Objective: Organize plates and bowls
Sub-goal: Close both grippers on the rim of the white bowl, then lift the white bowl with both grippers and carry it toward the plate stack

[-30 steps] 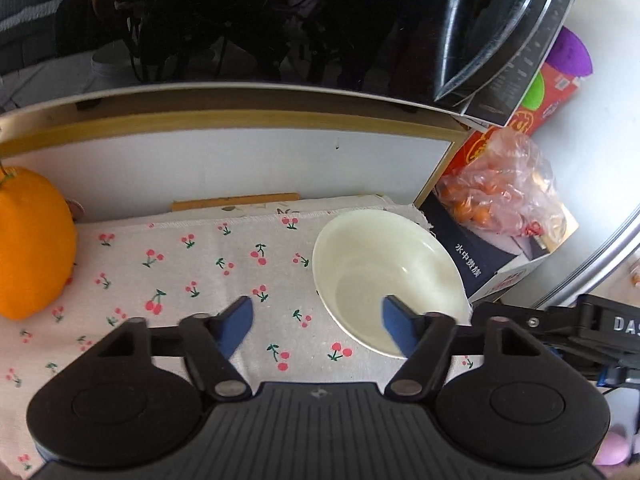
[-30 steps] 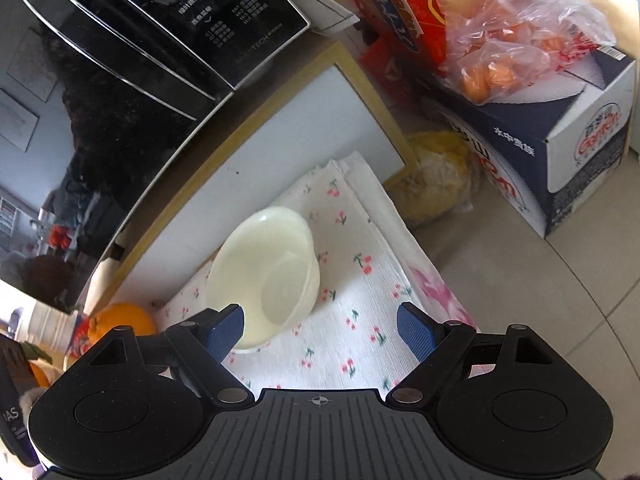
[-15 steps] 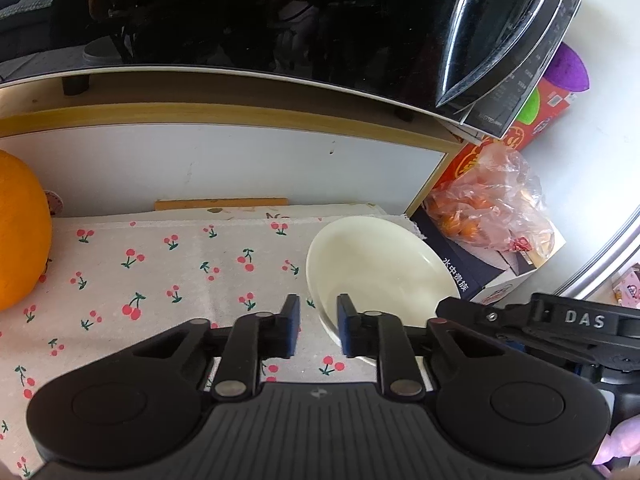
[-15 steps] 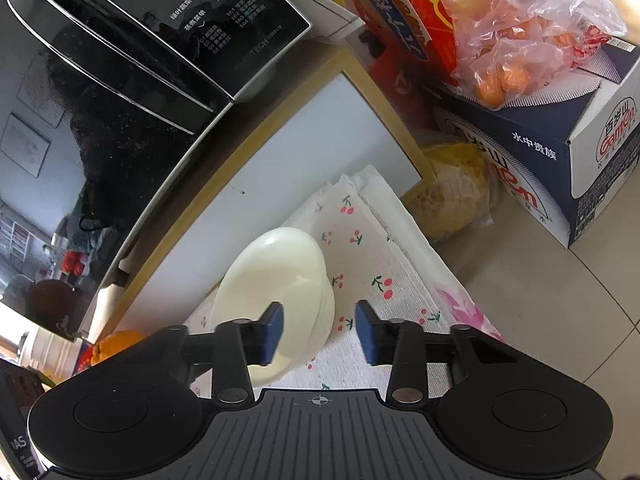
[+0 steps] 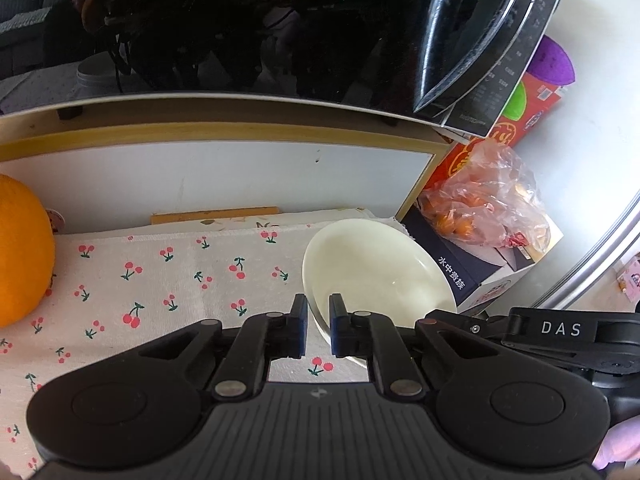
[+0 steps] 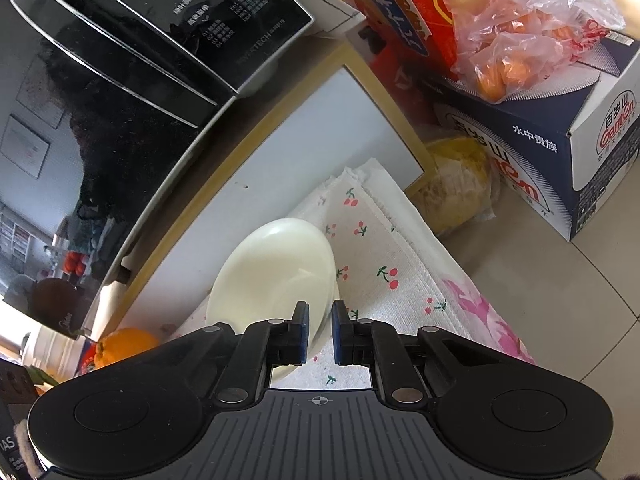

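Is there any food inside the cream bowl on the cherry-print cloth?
No. The bowl on the cloth shows only its bare, glossy inside.

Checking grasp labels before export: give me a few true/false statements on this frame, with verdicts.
1. The cloth under the bowl has a cherry print. True.
2. The bowl is full of food. False: it is empty.
3. The left gripper and the right gripper are both shut on the bowl's rim. True.
4. The orange lies against the bowl. False: it is apart from it, at the cloth's other end.
Note: both sets of jaws have just been closing, with the bowl's rim between them.
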